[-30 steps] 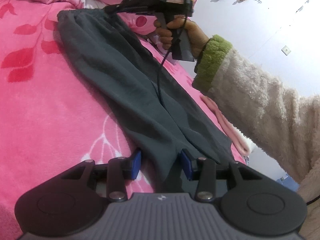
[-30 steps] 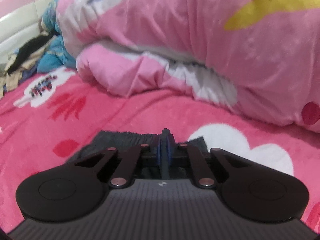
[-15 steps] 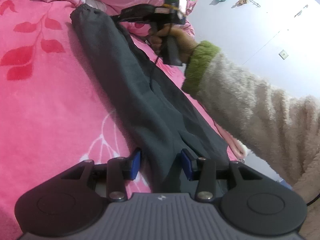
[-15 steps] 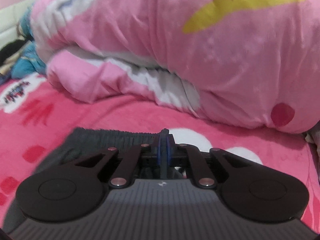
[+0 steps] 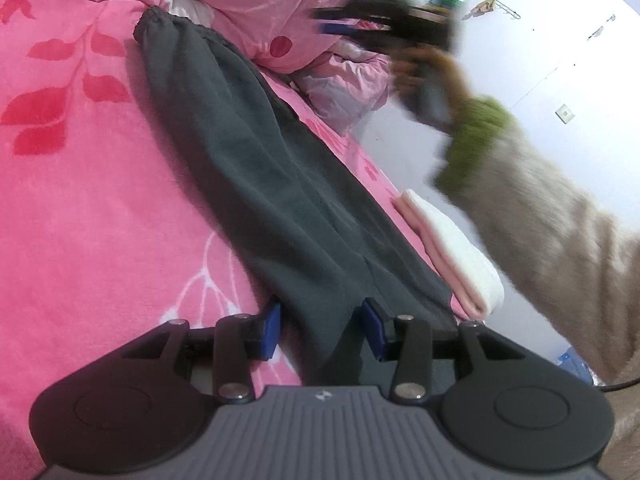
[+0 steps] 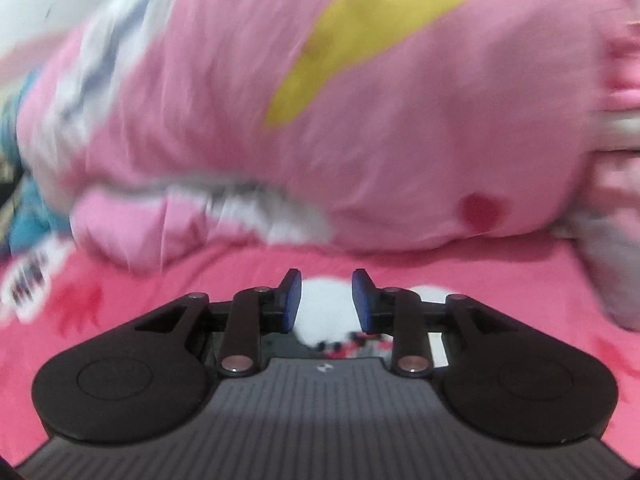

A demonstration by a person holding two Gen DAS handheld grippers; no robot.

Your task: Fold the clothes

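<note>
— Those grey trousers [image 5: 260,184] lie lengthwise near the bed's [image 5: 80,220] right edge, waistband up by the pink quilt [image 5: 280,4], cuffs between the parted fingers of the left gripper [image 5: 320,330].

— Nothing pinched?

— No. The right gripper [image 6: 326,300] is spread too, empty, in the air over the bed.

— How will they handle?

— Soft, light, floppy fleece, I'd guess; best taken at cuffs or waistband. Plenty of open bed to the left; a folded pink towel [image 5: 448,256] crowds the right edge.

My dark grey pants [image 5: 256,184] lie on a hot pink bed [image 5: 80,200] with red leaf prints, yellow-splashed pink quilt [image 6: 360,120] behind.
</note>
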